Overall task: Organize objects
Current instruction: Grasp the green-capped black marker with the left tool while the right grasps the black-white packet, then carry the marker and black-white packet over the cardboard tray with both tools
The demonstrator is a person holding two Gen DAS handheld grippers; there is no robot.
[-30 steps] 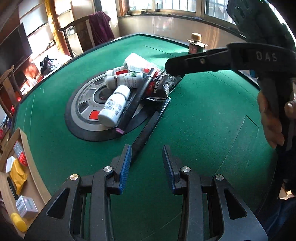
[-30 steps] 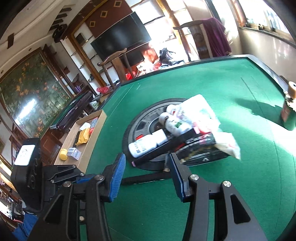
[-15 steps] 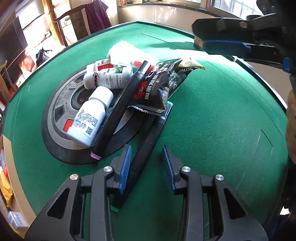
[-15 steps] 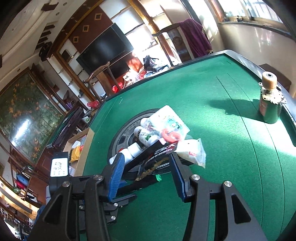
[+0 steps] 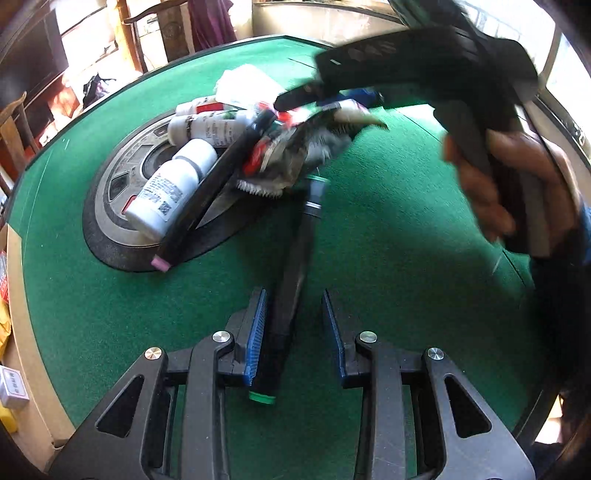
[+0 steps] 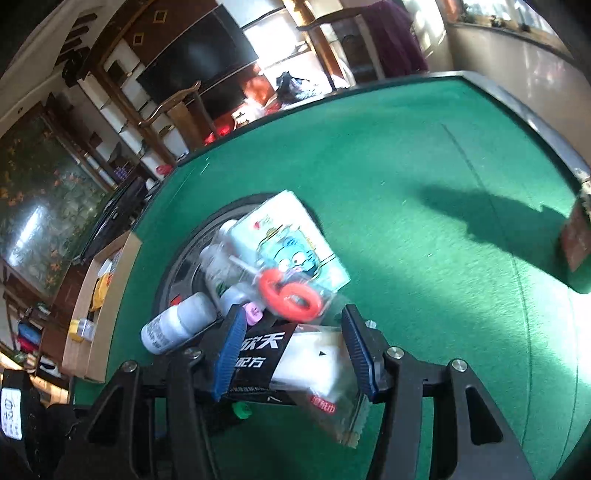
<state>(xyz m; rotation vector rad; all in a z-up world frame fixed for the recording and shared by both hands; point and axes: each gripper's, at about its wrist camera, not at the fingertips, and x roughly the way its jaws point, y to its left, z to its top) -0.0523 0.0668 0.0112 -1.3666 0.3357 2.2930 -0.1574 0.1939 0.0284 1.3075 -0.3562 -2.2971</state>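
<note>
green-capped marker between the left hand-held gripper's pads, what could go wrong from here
The green-capped marker has its far end tucked under the black snack packet, so lifting it may drag the pile. The right hand-held gripper straddles that same packet; both pulling together could knock the white bottle rolling.

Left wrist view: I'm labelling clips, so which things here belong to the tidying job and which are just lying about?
In the job:
- green-capped marker, between the left tongs
- black snack packet, between the right tongs
- white bottles
- pink-capped marker
- cardboard box

Lying about:
- chair
- purple cloth
</note>
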